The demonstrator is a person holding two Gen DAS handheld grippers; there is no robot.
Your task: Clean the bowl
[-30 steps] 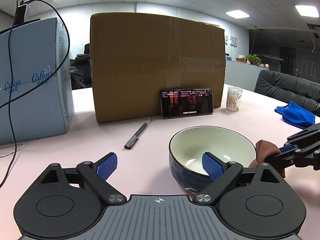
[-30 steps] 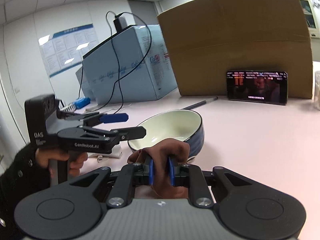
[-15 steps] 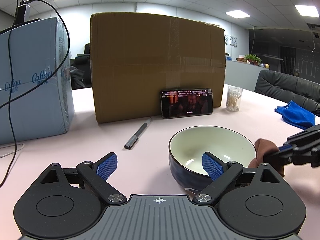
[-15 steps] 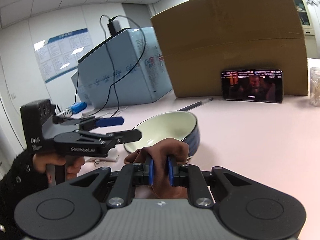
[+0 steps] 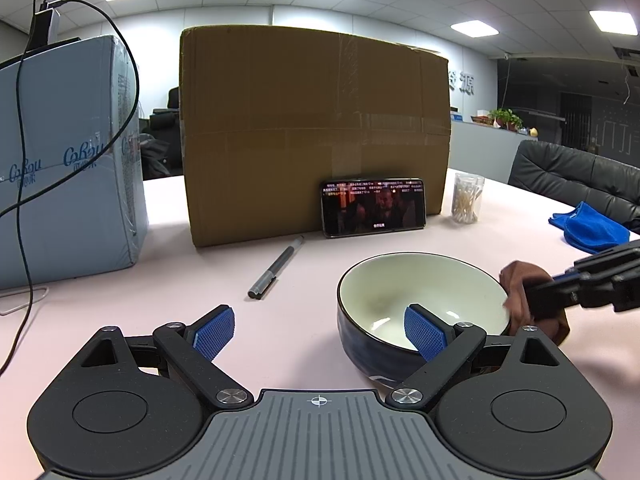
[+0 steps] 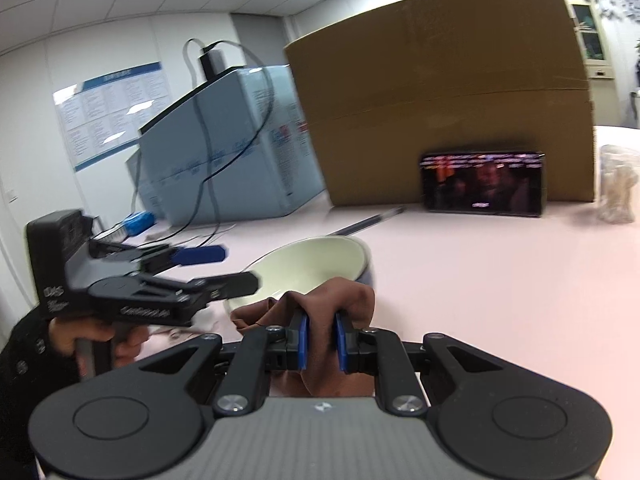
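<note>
A bowl (image 5: pixel 420 292), dark blue outside and cream inside, stands on the pink table; it also shows in the right wrist view (image 6: pixel 316 264). My left gripper (image 5: pixel 320 332) is open, its right finger over the bowl's near rim and its left finger off to the bowl's left. My right gripper (image 6: pixel 321 344) is shut on a brown cloth (image 6: pixel 332 304) and holds it at the bowl's rim. In the left wrist view the brown cloth (image 5: pixel 520 284) touches the bowl's right rim, with the right gripper (image 5: pixel 560 284) behind it.
A large cardboard box (image 5: pixel 312 128) stands behind the bowl with a phone (image 5: pixel 372 206) leaning on it. A pen (image 5: pixel 276 268) lies left of the bowl. A blue carton (image 5: pixel 64 160) with a cable stands far left. A cotton-swab jar (image 5: pixel 466 198) and a blue cloth (image 5: pixel 588 228) lie to the right.
My right gripper has carried the brown cloth up against the bowl's rim. The left gripper has stayed open and nearly still.
</note>
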